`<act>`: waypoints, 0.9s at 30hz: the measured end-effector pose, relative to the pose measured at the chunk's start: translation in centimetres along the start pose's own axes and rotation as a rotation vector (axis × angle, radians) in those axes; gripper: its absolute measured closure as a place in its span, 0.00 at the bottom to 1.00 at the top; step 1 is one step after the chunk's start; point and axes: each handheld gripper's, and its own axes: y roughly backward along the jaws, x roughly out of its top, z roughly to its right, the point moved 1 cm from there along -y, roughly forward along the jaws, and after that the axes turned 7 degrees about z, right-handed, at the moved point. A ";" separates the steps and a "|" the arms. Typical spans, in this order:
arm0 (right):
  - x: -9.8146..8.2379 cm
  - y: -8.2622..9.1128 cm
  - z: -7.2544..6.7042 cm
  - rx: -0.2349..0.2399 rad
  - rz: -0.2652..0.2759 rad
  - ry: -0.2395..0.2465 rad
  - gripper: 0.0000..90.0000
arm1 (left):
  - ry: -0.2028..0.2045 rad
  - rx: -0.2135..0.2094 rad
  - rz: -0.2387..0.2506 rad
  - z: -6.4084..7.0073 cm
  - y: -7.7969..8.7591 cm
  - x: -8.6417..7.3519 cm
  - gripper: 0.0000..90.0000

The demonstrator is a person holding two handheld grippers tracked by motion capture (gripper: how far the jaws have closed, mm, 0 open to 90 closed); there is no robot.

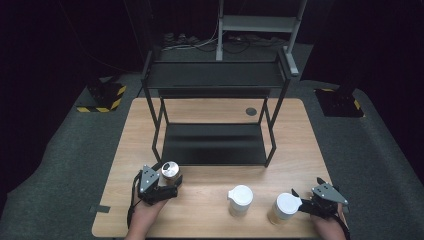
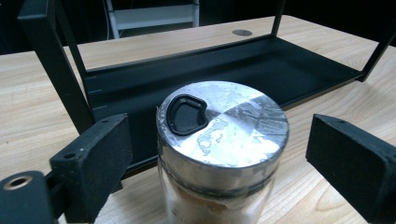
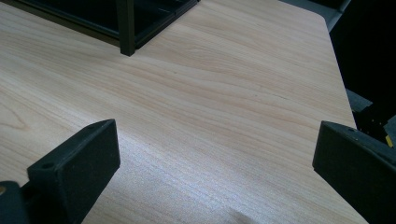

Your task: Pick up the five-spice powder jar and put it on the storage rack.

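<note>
A glass jar with a silver lid and brownish contents stands on the wooden table, just in front of the black rack's lower shelf. My left gripper is open, one jaw on each side of the jar, with a gap showing between each pad and the jar. My right gripper is open near the table's front right corner, with bare wood between its jaws. A white-lidded cup with tan contents stands just left of it.
A white lidded jug stands on the table between the two hands. The black two-tier rack takes up the table's middle and back; its front right leg is ahead of my right gripper. The table's right edge is close.
</note>
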 end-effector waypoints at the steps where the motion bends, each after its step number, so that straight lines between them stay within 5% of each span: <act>1: 0.0 0.0 0.0 0.000 0.000 0.000 0.00 | 0.002 0.001 0.004 0.0 0.0 -0.1 0.12; 27: 0.0 0.0 0.1 0.004 0.002 -0.003 0.00 | -0.026 -0.002 0.070 0.1 0.1 -1.4 0.38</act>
